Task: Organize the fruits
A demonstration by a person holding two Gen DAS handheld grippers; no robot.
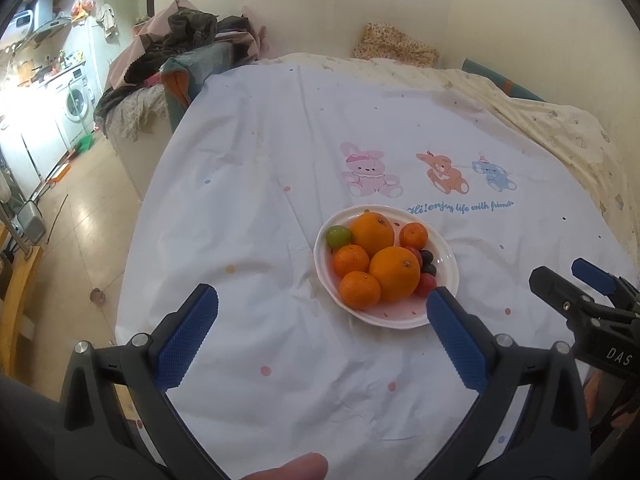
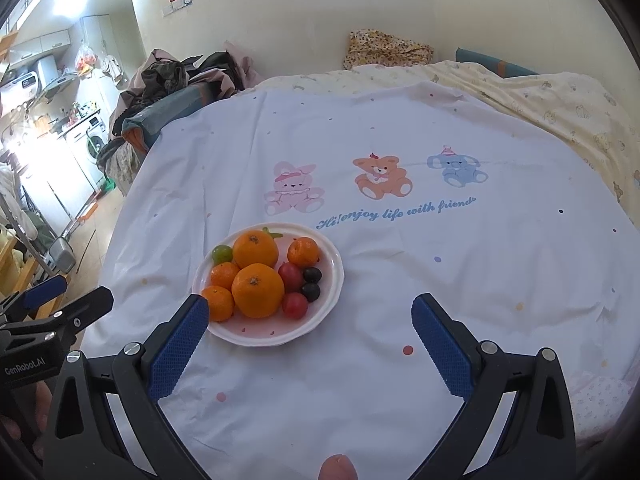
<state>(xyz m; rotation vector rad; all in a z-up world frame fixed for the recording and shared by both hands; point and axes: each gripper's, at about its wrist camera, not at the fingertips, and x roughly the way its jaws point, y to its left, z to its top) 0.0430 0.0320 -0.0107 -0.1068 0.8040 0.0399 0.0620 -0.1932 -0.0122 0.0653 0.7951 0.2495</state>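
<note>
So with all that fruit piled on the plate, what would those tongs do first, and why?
Probably ease the right tongs, whose jaws stand open and empty, forward onto the small orange at the near rim of the plate. It sits at the pile's edge, nearest a blue pad. The left tongs are open too.

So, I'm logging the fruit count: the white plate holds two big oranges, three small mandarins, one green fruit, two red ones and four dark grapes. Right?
Not quite: the right wrist view shows two dark grapes, not four. The rest stands for the white plate.
</note>
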